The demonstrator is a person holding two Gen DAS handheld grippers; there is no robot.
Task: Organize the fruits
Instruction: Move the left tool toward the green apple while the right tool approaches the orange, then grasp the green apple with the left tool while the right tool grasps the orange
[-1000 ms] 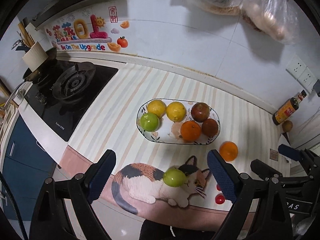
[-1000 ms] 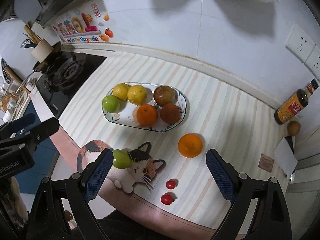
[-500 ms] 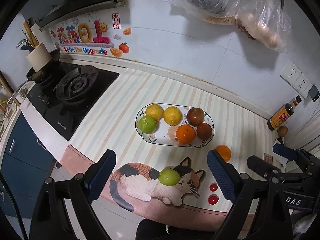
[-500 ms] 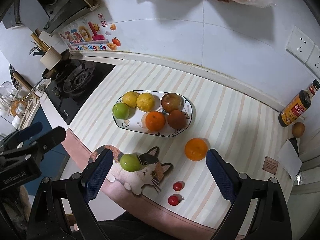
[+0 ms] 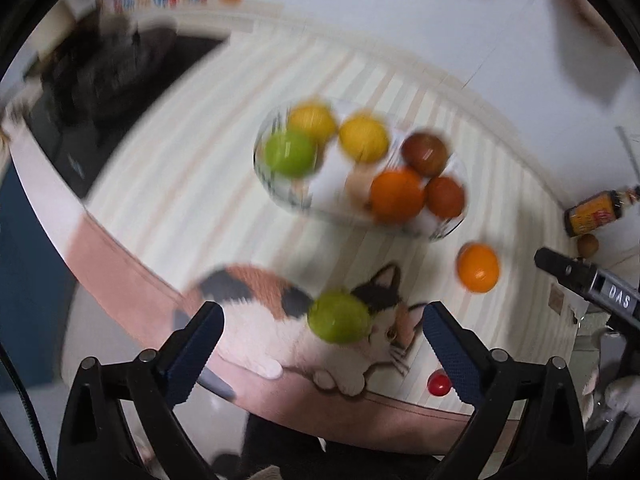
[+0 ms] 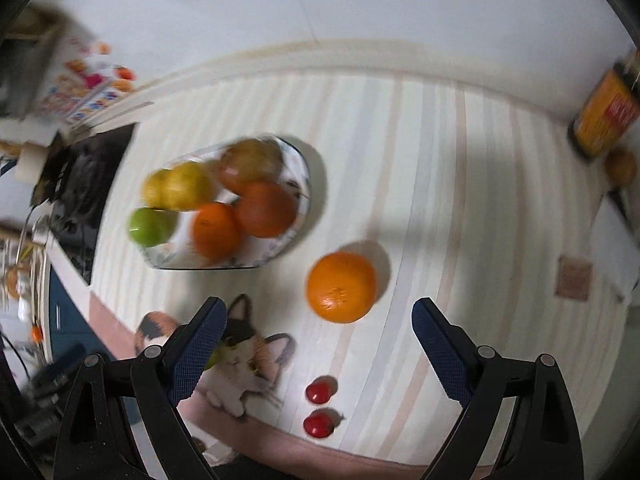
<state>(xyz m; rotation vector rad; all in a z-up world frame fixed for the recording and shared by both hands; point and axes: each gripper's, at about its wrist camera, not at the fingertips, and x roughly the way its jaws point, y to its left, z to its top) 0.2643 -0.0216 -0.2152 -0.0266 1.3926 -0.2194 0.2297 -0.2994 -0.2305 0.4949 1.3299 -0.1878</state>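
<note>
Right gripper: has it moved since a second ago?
Yes. The right gripper has come down toward the counter: the loose orange and the fruit plate now look larger and nearer. Its fingers stand open with nothing between them.

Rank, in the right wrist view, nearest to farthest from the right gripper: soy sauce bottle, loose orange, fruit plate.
From the right gripper:
1. Loose orange, just ahead between the open fingers.
2. Fruit plate, farther, upper left.
3. Soy sauce bottle, far upper right by the wall.
</note>
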